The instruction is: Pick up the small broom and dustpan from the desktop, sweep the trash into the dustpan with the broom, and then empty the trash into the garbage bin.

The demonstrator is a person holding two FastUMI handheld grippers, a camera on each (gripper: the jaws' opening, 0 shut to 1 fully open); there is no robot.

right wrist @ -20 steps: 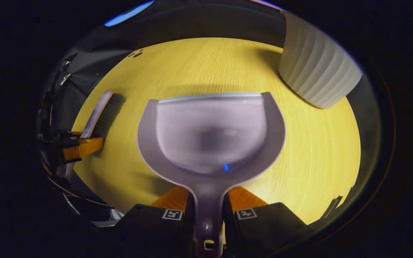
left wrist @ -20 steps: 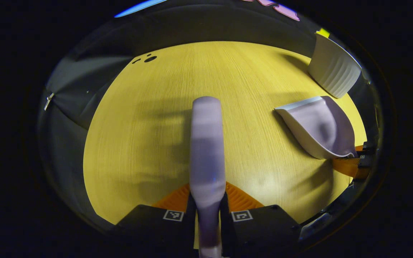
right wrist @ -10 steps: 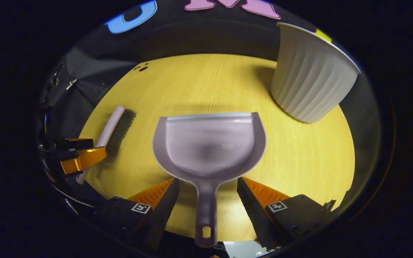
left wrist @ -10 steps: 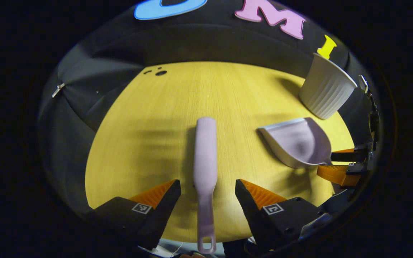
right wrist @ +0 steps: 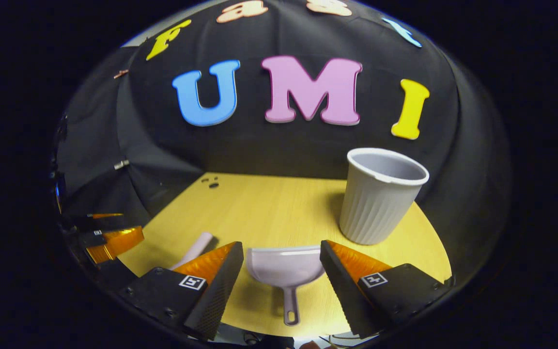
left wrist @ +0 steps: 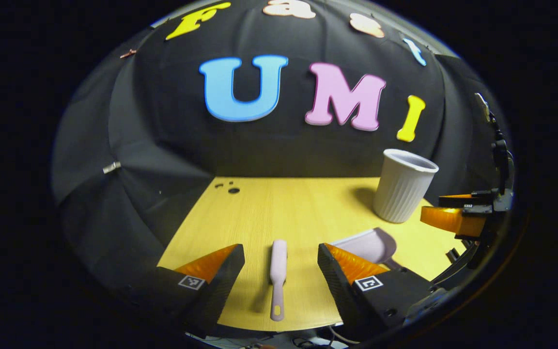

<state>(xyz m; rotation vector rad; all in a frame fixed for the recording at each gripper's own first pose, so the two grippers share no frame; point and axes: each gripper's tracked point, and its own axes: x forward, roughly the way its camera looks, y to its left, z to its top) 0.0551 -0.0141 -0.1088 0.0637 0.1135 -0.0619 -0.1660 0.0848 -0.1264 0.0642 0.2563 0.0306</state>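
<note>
A: Broom lies flat on the yellow wooden desktop, framed between the spread fingers of the left gripper, touched by neither. Its bristles can't be made out in the left gripper view; in the right gripper view just its far end pokes out behind a finger.

B: And the dustpan?

A: Flat on the desktop too, handle toward the camera, between the wide-apart fingers of the right gripper. In the left gripper view a finger hides most of its pan.

B: The bin?

A: The ribbed white garbage bin stands upright, beyond the dustpan to the right; what's inside is hidden.

B: What has changed?

A: A second ago both grippers were clamped on the handles. Half a second ago they had let go, and now both sit higher and farther back, with broom and dustpan looking much smaller.
</note>
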